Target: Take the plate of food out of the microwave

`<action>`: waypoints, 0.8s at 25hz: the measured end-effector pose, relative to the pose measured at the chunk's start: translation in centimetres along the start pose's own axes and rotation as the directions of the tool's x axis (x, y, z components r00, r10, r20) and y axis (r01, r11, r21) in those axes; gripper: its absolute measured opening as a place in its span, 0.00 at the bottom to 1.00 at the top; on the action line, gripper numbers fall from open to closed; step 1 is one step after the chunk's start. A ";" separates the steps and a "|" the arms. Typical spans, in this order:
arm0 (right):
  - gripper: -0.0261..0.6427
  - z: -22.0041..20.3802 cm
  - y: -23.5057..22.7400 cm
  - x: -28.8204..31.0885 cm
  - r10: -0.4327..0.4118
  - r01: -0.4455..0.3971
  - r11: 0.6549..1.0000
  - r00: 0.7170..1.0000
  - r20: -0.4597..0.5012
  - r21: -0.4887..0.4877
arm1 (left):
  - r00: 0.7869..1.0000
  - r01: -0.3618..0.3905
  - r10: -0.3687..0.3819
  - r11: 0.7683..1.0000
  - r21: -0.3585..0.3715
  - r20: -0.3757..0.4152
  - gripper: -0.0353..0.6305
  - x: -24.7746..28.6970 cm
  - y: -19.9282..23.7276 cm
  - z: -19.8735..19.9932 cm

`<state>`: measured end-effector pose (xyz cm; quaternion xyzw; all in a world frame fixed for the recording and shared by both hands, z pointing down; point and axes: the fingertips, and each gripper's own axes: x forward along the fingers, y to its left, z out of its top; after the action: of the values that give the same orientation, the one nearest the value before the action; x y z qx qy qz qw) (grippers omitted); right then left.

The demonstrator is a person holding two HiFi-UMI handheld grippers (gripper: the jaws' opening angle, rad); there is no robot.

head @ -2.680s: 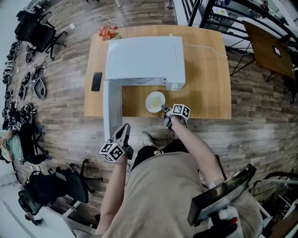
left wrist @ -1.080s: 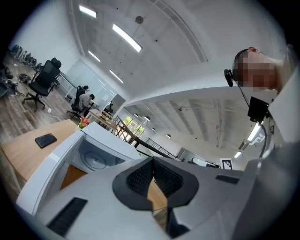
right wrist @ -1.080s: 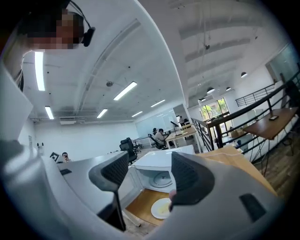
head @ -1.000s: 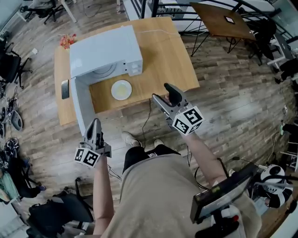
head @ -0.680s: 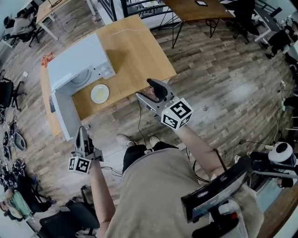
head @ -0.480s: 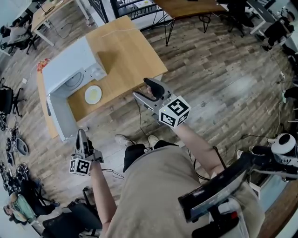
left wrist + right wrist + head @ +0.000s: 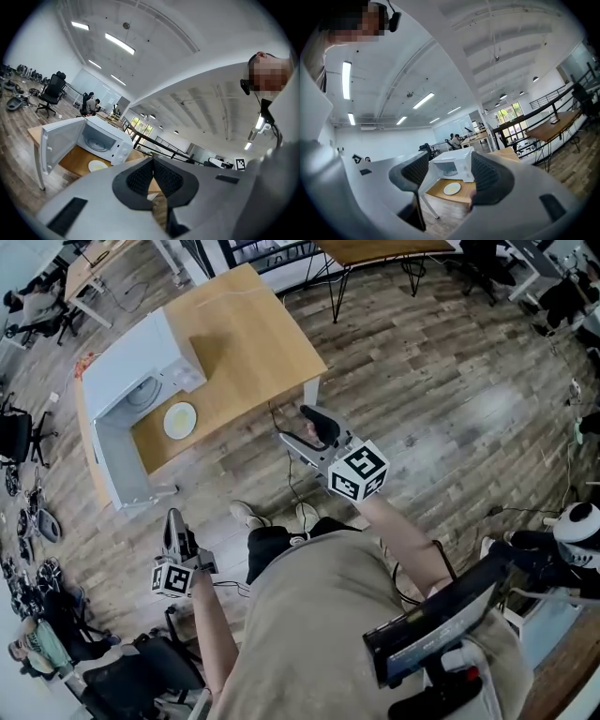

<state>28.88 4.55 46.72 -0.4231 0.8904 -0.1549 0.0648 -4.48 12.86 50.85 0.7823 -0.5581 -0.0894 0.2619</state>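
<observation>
The left hand-held gripper [image 7: 172, 524] is closed on nothing, the right hand-held gripper [image 7: 302, 430] held apart, empty. The plate [image 7: 179, 418] is set on the counter [image 7: 253, 334], upper left, outside the microwave [image 7: 131, 357], whose open door could be bumped.

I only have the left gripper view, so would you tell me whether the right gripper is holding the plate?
Observer: No. The right gripper is open and empty; the plate only shows far off between its jaws.
Operator: Thank you. Where do the grippers stand relative to the table?
Observer: In the head view the left gripper and the right one both hang over the floor, well off the table.
</observation>
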 end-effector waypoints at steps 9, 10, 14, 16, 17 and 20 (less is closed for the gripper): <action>0.48 -3.9 0.4 0.5 0.051 -0.049 0.998 0.996 -0.074 0.031 | 0.997 -0.078 0.078 0.997 -0.016 0.008 0.06 -1.6 0.6 -1.2; 0.48 -4.2 0.6 0.8 0.056 -0.054 0.998 0.995 -0.078 0.029 | 0.997 -0.080 0.080 0.997 -0.019 0.008 0.06 -1.6 0.8 -1.1; 0.48 -4.3 1.0 1.8 0.061 -0.059 0.998 0.995 -0.081 0.030 | 0.997 -0.080 0.080 0.996 -0.031 0.008 0.06 -1.1 1.6 -0.8; 0.48 -4.5 1.3 2.1 0.062 -0.059 0.998 0.995 -0.085 0.036 | 0.997 -0.074 0.074 0.997 -0.032 0.008 0.06 -0.9 1.6 -0.7; 0.48 -4.6 1.4 2.2 0.062 -0.059 0.997 0.994 -0.087 0.039 | 0.997 -0.070 0.070 0.997 -0.034 0.010 0.06 -0.9 1.7 -0.7; 0.48 -5.1 1.8 2.7 0.063 -0.058 0.997 0.993 -0.097 0.056 | 0.998 -0.065 0.065 0.997 -0.045 0.012 0.06 -1.0 1.8 -0.9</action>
<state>24.59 4.68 50.96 -0.3859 0.9005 -0.1971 0.0368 -5.98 13.62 52.36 0.7572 -0.5827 -0.0983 0.2783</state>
